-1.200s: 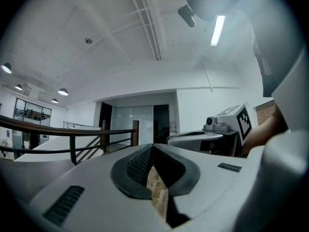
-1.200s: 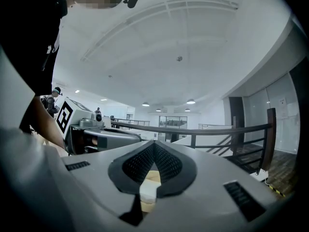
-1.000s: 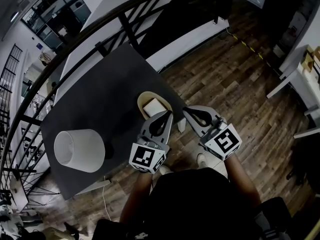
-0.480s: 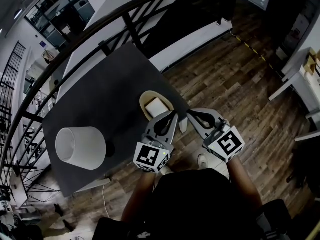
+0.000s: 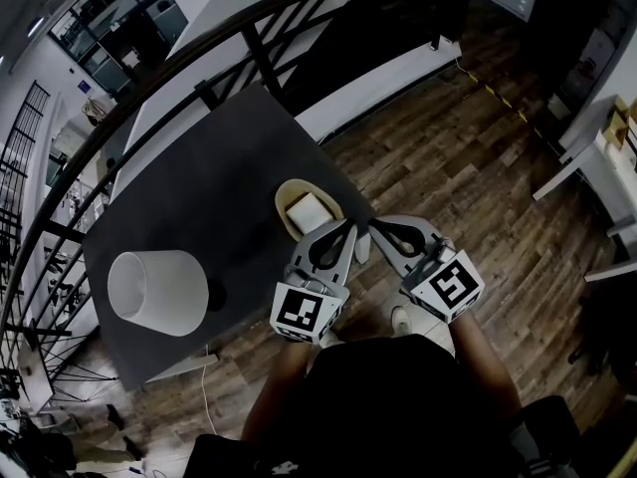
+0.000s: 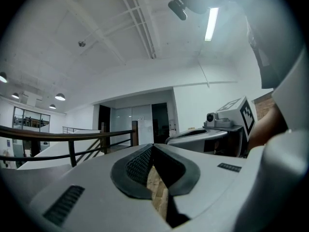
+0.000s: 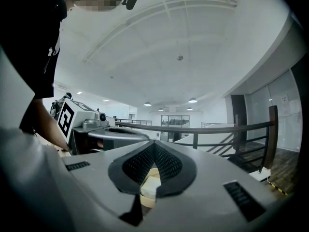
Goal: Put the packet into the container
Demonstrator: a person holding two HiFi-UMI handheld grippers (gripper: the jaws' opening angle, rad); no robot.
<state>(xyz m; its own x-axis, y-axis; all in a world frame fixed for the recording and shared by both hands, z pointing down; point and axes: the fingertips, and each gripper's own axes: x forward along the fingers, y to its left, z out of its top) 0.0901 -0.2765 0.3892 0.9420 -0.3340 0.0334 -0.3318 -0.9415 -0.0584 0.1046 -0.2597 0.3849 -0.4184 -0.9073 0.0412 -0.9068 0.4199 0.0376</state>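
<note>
A tan oval container [image 5: 289,199] sits on the dark table [image 5: 199,197] near its front right corner. A white square packet [image 5: 309,209] lies inside it. My left gripper [image 5: 347,226] is shut and empty, with its tips just right of the container's near rim. My right gripper [image 5: 374,226] is shut and empty too, held close beside the left one past the table's edge. In the right gripper view, a tan and white shape [image 7: 150,181] shows through the gap below the shut jaws. The left gripper view looks up at the ceiling, and the right gripper [image 6: 227,124] shows beside it.
A white cylinder [image 5: 157,292] like a lampshade stands on the table's left part. A black railing [image 5: 249,48] curves round the far side. Wooden floor [image 5: 458,137] lies to the right, and a white bench [image 5: 582,157] stands at the far right. The person's shoe [image 5: 401,319] is below the grippers.
Both grippers have drifted slightly rightward in the head view and stay shut. The packet stays in the container.
</note>
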